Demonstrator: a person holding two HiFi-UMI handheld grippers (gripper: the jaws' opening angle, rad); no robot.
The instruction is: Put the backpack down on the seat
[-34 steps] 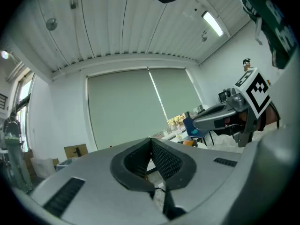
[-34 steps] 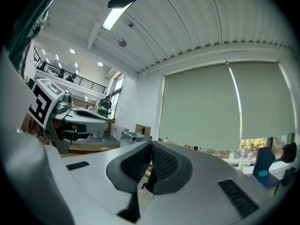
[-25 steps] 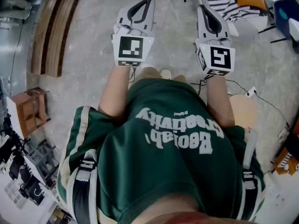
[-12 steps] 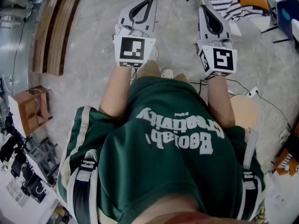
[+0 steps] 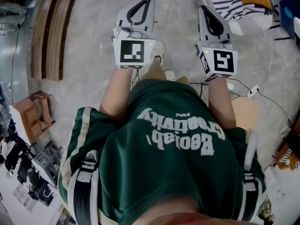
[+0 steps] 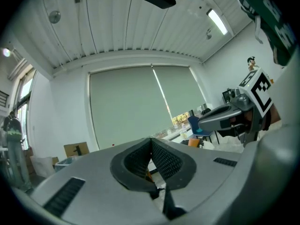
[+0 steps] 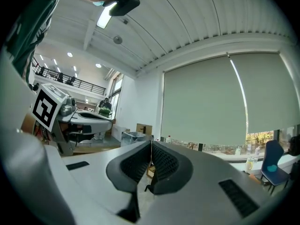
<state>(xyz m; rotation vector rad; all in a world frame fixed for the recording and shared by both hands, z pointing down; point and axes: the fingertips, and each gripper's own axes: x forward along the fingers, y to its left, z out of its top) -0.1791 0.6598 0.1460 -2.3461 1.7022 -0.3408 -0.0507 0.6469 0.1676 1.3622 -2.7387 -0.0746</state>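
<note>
Grip: left gripper (image 6: 151, 142) and right gripper (image 7: 151, 146) both pinched shut, empty | backpack: only shoulder straps (image 5: 86, 170) show, well behind fingertips (image 5: 148, 0), ungripped | far ahead: blue chair (image 7: 273, 165), I take as seat | risk: I fear shut fingers fumbling straps, pack sliding floorward.

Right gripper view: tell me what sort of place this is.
Probably an office or lab hall: a big roller blind, a strip light overhead, a blue chair beside the blind.

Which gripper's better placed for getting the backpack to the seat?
Right, marginally: left gripper and right gripper are both shut, empty; the blue chair shows rightward in both gripper views.
</note>
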